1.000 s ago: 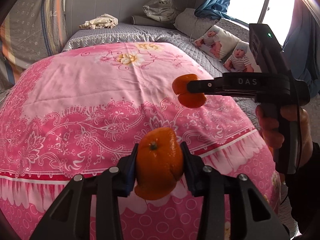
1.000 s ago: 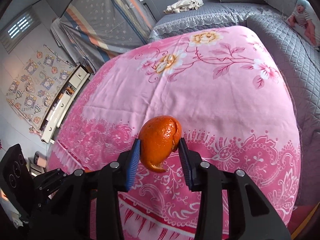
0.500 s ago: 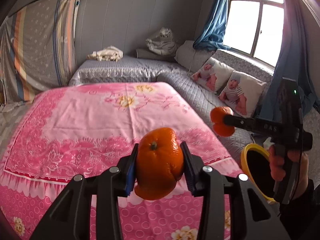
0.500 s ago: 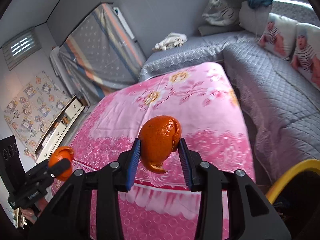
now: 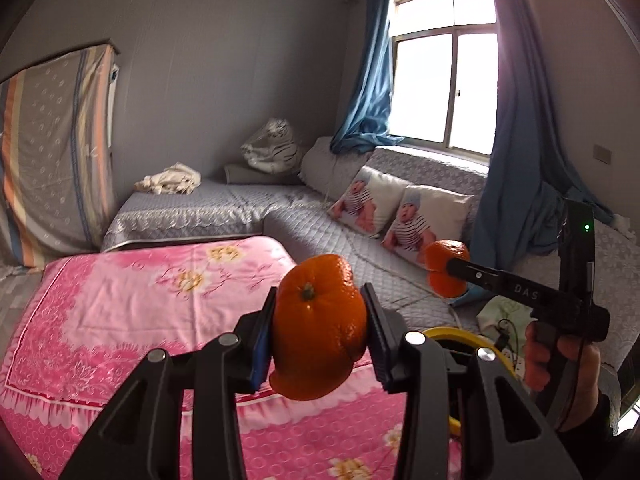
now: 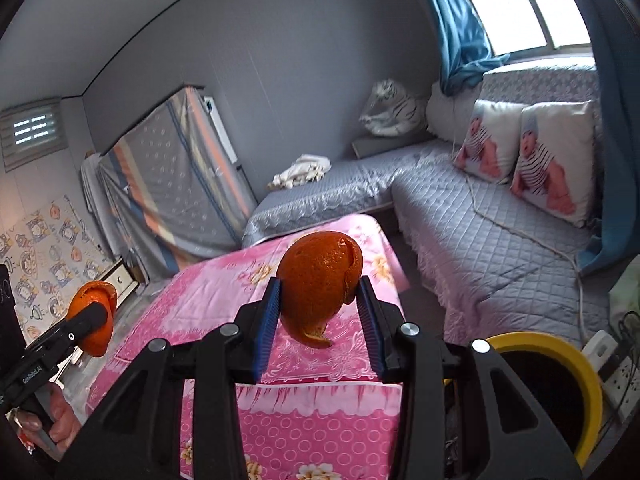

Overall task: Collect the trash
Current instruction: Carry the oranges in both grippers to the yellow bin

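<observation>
My left gripper (image 5: 319, 330) is shut on a piece of orange peel (image 5: 318, 326) with a stem end, held in the air above the pink bed's near edge. My right gripper (image 6: 319, 312) is shut on a second orange peel (image 6: 318, 286), also held in the air. Each gripper shows in the other's view: the right one with its peel (image 5: 446, 272) at the right, the left one with its peel (image 6: 93, 316) at the far left. A yellow-rimmed bin (image 6: 576, 364) stands on the floor at the lower right; its rim (image 5: 460, 334) shows behind my left fingers.
A pink flowered bed (image 5: 132, 304) lies below and ahead. A grey quilted corner sofa (image 6: 480, 232) with two baby-print cushions (image 6: 524, 156) runs along the right. A power strip and cables (image 6: 616, 372) lie beside the bin. A striped covered cabinet (image 5: 52, 160) stands at the left.
Both grippers have lifted and pulled back from the bed with their peels still held. The view now takes in the room, and the yellow bin has come into view at the lower right.
</observation>
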